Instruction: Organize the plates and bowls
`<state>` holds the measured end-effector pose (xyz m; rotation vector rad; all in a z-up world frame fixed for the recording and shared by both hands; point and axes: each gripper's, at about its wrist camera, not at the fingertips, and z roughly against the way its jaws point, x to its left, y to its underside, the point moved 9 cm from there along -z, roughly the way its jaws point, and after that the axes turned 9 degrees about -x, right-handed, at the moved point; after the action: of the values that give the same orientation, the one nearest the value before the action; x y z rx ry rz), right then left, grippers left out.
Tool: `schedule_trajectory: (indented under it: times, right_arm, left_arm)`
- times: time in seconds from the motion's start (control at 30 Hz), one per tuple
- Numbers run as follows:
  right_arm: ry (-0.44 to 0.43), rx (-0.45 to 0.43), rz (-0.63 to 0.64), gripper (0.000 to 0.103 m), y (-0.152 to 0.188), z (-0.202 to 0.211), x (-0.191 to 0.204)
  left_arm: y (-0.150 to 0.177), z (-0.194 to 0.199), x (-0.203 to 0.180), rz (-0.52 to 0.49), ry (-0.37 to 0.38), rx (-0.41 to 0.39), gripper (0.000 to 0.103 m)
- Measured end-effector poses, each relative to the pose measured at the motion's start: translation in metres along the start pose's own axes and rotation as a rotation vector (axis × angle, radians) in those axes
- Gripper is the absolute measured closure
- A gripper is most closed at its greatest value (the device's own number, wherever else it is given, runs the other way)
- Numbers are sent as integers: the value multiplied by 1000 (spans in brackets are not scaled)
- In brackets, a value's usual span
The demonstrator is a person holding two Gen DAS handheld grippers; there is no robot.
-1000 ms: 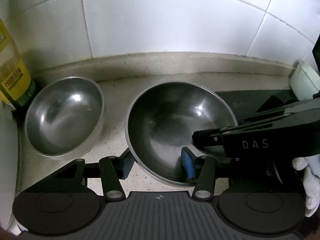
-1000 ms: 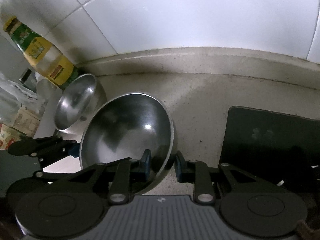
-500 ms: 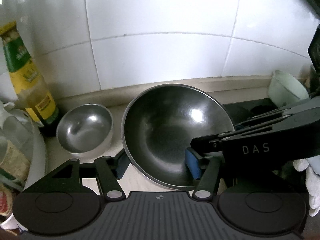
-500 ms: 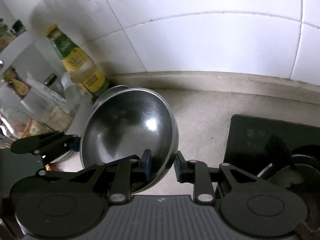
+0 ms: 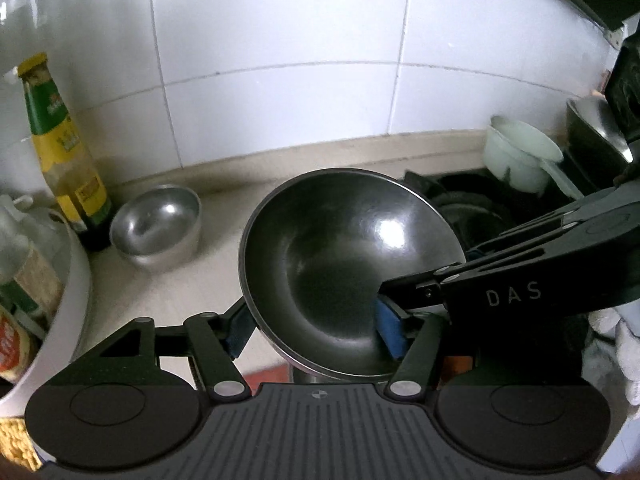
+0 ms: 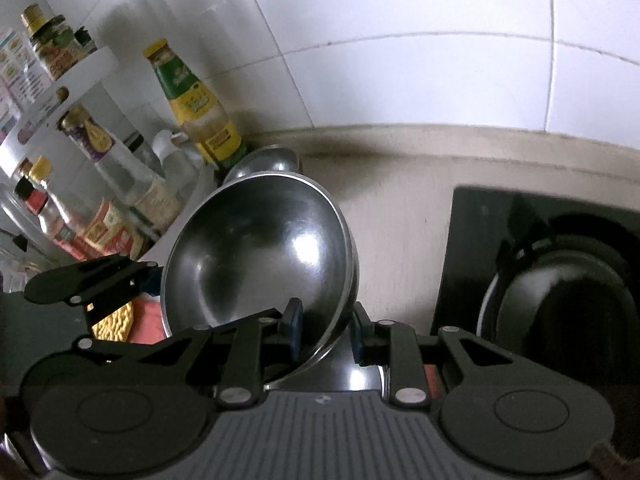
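The big steel bowl (image 5: 348, 268) is held up in the air between the two claws, above the counter (image 6: 400, 216) and tilted toward the wall. The step in hand, as I judge it, is to carry it over and nest it with the small steel bowl (image 5: 158, 226), which stands on the counter ahead of the left gripper (image 5: 316, 330) and off to its left, just beside the oil bottle (image 5: 60, 144). To do this well, both hands should travel together at one height, keep the bowl level, and lower it gently so the rims do not clash.

The left gripper is wide apart: one blue pad is outside the bowl wall, the other inside, and I cannot tell if they really press it. The right gripper (image 6: 326, 332) is clenched on the rim of the same bowl, one finger inside and one outside. In front of the right gripper, to its right, a dark stove (image 6: 480, 240) carries a pot (image 6: 560, 308).
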<state>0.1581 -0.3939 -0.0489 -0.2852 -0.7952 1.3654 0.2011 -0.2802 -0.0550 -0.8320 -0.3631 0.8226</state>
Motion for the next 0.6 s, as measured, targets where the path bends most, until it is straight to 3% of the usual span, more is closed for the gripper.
schedule_trajectory:
  times: [0.6]
  right_arm:
    - [39, 85, -69, 80, 55, 6, -4]
  left_arm:
    - [39, 2, -12, -20, 56, 85, 33]
